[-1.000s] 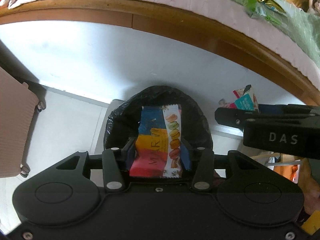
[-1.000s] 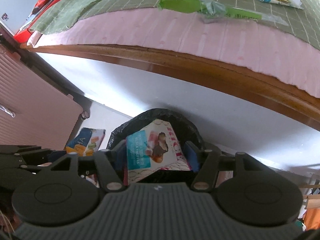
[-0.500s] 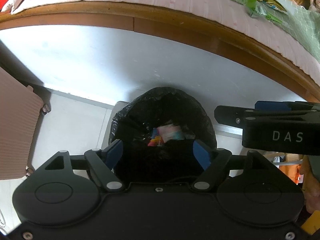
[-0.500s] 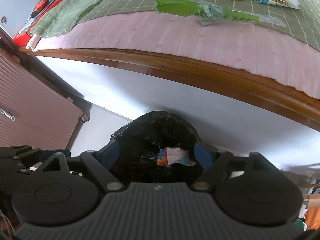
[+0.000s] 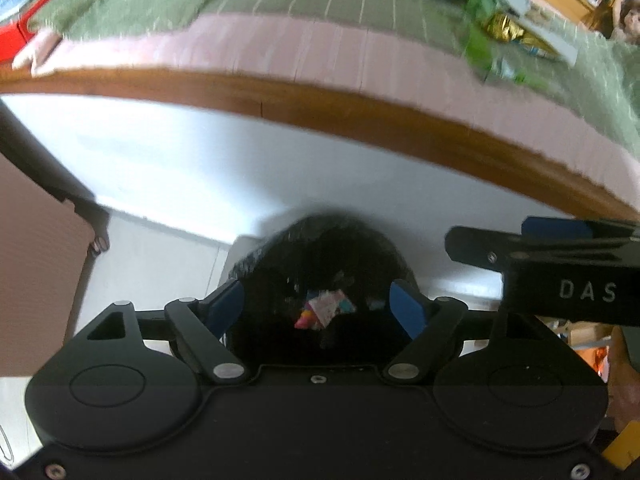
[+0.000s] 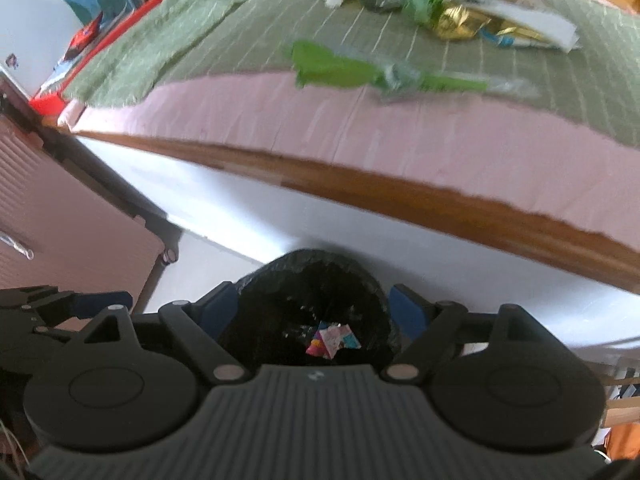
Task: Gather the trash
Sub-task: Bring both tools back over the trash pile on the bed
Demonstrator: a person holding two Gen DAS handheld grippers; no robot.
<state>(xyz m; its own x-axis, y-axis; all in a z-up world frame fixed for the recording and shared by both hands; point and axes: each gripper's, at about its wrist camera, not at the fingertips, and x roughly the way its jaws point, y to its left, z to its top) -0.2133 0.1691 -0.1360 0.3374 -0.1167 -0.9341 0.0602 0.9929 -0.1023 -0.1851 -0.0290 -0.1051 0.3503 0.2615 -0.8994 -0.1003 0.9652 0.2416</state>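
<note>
Bin (image 5: 320, 256) lined with a black bag, seen from above through both wrist cameras, standing on the pale floor (image 5: 160, 256) just beside the white side panel of a bed (image 6: 400, 152). Left gripper (image 5: 318, 304) and right gripper (image 6: 314, 310) both poised over the bin mouth, jaws spread wide and holding nothing, blue pads framing the opening on either side; placed so, by the look of it, for dropping things straight into the bag. Crumpled wrappers (image 6: 332, 338) in pink, white and blue lying at the bottom of the bag, bunched, with no clear long axis and no readable direction. More trash on the bed's green grid-patterned blanket (image 6: 200, 40), well apart from the bin and above it: a green plastic wrapper (image 6: 340, 68) near the blanket's edge, long axis running left to right along the bed's side, its thin tail pointing right; further back a heap of gold foil packets (image 6: 460, 20) and white packaging, too blurred to sort out. Right gripper's arm also visible at the right edge of the left camera, level with the left one. Judged from this: part of the collecting done, several pieces on the bed left to fetch, the green wrapper the nearest.
</note>
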